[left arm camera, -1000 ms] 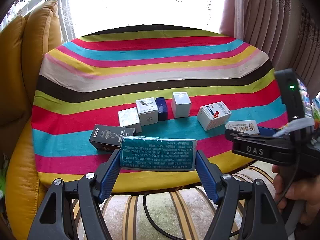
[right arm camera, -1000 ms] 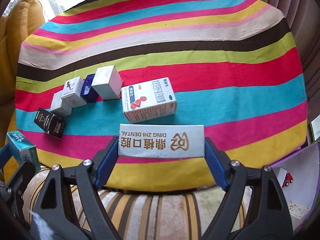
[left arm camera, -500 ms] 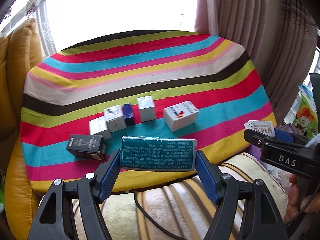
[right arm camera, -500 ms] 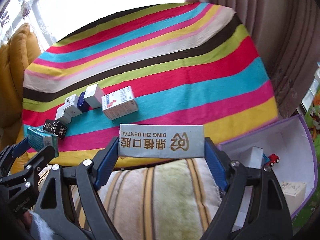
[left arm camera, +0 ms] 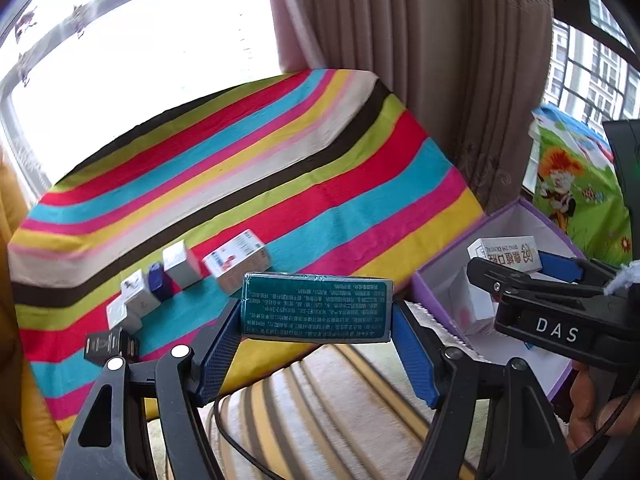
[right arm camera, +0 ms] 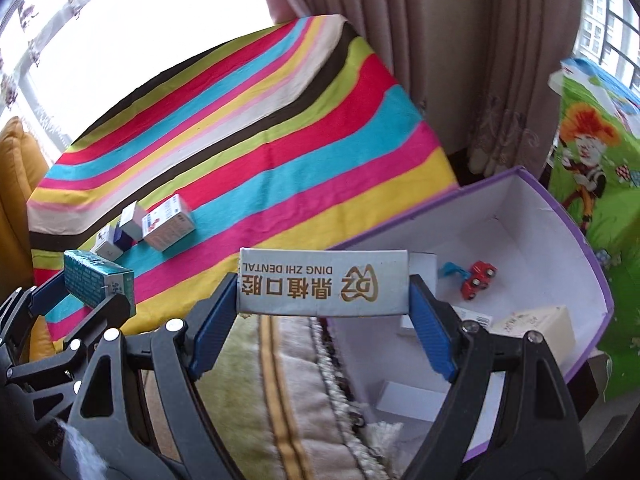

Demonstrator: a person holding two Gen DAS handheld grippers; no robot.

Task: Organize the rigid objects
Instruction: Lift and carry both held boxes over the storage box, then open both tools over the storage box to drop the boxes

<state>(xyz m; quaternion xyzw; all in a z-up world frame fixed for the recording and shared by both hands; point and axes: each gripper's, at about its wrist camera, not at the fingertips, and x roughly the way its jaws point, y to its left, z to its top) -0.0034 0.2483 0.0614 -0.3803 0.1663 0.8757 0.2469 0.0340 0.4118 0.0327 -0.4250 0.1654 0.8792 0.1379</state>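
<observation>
My left gripper is shut on a teal box, held in the air off the striped table's near right corner. My right gripper is shut on a white "DING ZHI DENTAL" box, held at the near rim of a purple-edged white bin. In the left wrist view the right gripper and its white box hang over that bin. The left gripper with its teal box shows at the left of the right wrist view.
Several small boxes stay in a row on the striped tablecloth, among them a red-and-white box and a black box. The bin holds a red toy car and a cream box. Curtains hang behind; a striped cushion lies below.
Both grippers have swung right with their boxes, away from the table. The purple bin has come into view, and the right gripper now sits at its rim.
</observation>
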